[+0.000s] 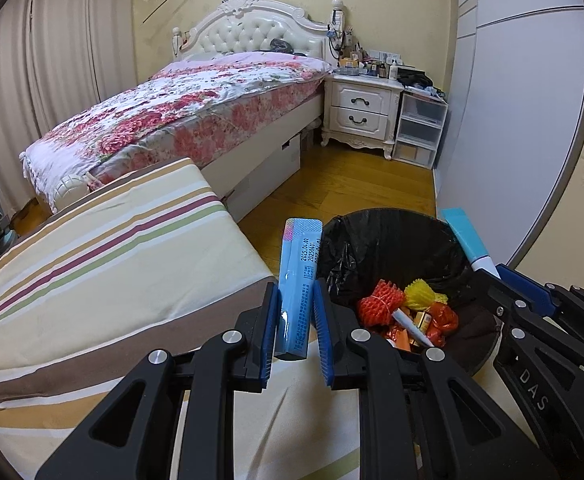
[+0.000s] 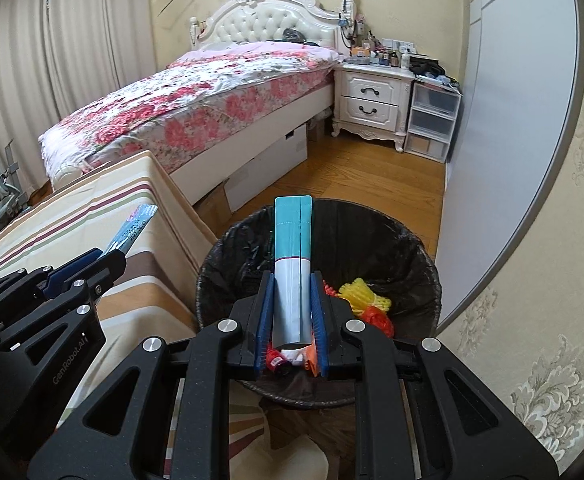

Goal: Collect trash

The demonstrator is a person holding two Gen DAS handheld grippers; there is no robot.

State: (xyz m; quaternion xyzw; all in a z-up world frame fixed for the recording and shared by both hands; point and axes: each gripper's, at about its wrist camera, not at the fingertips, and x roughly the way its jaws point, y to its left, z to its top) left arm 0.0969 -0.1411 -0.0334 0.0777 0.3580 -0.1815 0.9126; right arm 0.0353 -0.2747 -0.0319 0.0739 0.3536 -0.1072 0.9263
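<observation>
The blue sachet point(image 1: 298, 280) stands pinched upright in the left gripper point(image 1: 296, 332), and the teal-and-white tube point(image 2: 292, 264) stands the same way in the right gripper point(image 2: 291, 320). Both grippers are closed down tight on these flat packs, pads pressing either side. The bin point(image 2: 412, 264), lined with a black bag and already holding red and yellow foam netting point(image 1: 396, 300) and wrappers, lies directly beneath and ahead of the right gripper, but off to the right of the left one, which sits over the striped bedding point(image 1: 112, 260). To drop cleanly, I judge each pack should be carried past the rim and over the middle before letting go; the left one has farther to travel.
</observation>
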